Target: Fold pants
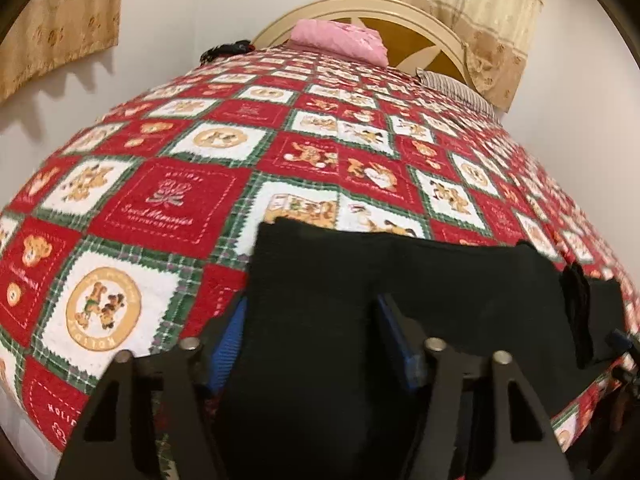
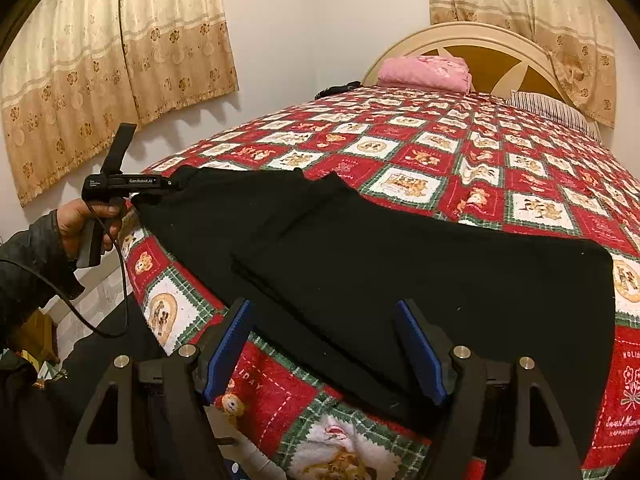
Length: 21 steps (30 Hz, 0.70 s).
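Right wrist: black pants point(image 2: 400, 264) flat on bed point(image 2: 480, 168), soft/floppy, grab at hem corners. Right tongs point(image 2: 324, 352) wide, empty; left tongs point(image 1: 316, 336) wide, straddling fabric.

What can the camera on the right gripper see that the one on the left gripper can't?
Only the right view shows the person's hand holding the left gripper at the pants' far end, with its cable. Only the left view shows that gripper's fingers close up, with black cloth between them. Both show the black pants on the red quilt, the pink bundle, the headboard and curtains.
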Each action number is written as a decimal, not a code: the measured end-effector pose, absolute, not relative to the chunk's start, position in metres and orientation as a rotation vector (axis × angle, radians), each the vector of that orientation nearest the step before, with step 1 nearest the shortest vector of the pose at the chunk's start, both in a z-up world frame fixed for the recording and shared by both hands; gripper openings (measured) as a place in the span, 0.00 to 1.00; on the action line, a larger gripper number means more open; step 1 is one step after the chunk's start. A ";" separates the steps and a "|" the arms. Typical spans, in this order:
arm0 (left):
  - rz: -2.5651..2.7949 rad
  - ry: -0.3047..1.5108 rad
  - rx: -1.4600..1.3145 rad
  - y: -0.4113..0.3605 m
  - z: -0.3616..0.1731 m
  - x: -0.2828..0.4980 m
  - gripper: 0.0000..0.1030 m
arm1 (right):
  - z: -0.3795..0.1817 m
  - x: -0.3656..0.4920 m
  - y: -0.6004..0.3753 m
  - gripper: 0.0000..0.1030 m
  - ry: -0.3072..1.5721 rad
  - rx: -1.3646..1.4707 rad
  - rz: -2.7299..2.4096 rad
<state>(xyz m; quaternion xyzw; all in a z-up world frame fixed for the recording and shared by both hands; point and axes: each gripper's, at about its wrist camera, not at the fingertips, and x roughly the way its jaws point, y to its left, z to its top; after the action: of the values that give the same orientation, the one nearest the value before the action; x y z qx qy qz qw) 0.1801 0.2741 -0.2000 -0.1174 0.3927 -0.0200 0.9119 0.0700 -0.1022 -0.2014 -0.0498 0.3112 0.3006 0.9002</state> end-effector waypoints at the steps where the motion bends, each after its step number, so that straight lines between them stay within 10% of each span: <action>1: -0.051 0.814 -0.278 0.281 -0.200 0.179 0.51 | -0.201 0.069 -0.103 0.73 0.641 -0.102 0.622; 6: -0.086 0.807 -0.317 0.281 -0.185 0.171 0.22 | -0.198 0.067 -0.105 0.73 0.625 -0.096 0.622; 21: -0.359 0.670 -0.572 0.222 -0.104 0.149 0.19 | -0.175 0.058 -0.125 0.73 0.558 -0.098 0.559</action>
<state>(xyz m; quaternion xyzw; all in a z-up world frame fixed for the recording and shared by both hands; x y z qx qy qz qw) 0.1494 0.2216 -0.1042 -0.2754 0.3227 -0.1726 0.8889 0.0577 -0.1246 -0.1750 -0.0477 0.2718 0.2720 0.9219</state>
